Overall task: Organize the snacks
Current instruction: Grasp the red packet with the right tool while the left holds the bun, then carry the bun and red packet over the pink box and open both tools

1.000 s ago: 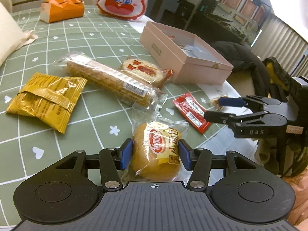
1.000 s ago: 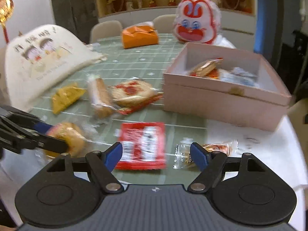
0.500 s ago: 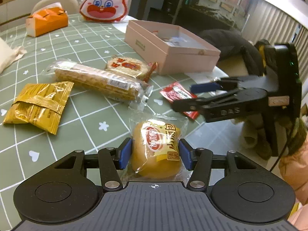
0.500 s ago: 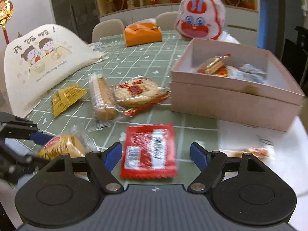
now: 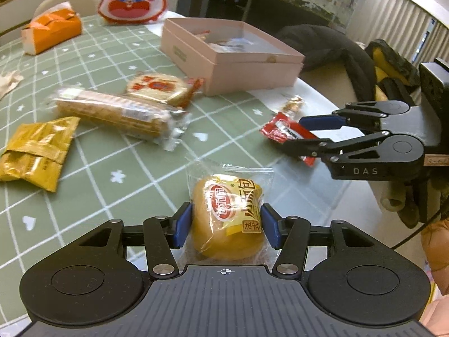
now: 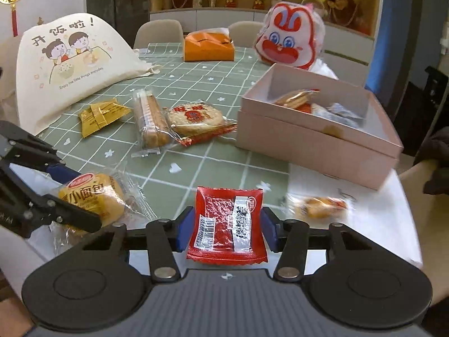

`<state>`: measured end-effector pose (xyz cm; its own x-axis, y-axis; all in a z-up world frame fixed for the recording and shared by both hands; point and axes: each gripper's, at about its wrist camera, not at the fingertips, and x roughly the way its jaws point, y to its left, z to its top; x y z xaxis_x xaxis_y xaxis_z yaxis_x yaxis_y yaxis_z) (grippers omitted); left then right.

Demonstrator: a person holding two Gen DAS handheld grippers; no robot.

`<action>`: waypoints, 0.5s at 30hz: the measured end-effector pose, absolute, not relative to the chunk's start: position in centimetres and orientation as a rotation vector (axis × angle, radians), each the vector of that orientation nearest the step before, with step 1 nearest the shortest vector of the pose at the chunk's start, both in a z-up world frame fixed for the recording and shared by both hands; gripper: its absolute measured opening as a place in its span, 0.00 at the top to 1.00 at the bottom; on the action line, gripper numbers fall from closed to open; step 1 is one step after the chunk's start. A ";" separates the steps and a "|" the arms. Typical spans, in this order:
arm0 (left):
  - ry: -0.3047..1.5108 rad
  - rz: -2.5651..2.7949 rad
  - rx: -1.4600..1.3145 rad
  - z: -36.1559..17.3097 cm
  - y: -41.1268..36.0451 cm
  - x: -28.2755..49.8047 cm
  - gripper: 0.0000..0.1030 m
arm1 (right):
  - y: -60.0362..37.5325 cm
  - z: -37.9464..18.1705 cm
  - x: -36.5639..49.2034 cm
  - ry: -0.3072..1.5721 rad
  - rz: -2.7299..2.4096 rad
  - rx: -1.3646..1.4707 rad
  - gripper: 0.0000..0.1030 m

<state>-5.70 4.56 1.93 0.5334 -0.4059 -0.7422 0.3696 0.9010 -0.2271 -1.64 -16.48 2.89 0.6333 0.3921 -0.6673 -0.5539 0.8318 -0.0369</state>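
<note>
Left gripper (image 5: 226,226) clamps wrapped bun (image 5: 228,216), lower centre; right gripper (image 6: 227,231) closing around red sachet (image 6: 228,222), pads at edges; both likely bound for pink box (image 6: 317,137).

Table (image 6: 196,165) with green grid cloth carries: pink box (image 6: 314,140), 1 yellow packet (image 6: 101,116), 1 biscuit sleeve (image 6: 148,120), 1 rice cracker (image 6: 196,118), orange tissue pack (image 6: 209,46), rabbit bag (image 6: 289,42).

The candy (image 6: 320,206) beside the red packet (image 6: 227,224) is blurred. The box (image 5: 233,56) contents are partly hidden by its wall. The bun's (image 6: 92,196) near side is covered by the left tool (image 6: 75,193).
</note>
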 end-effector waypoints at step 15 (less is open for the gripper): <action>0.808 -0.545 -0.079 5.4 1.1 -4.9 0.43 | -21.6 5.4 -4.6 0.628 0.517 -0.161 0.58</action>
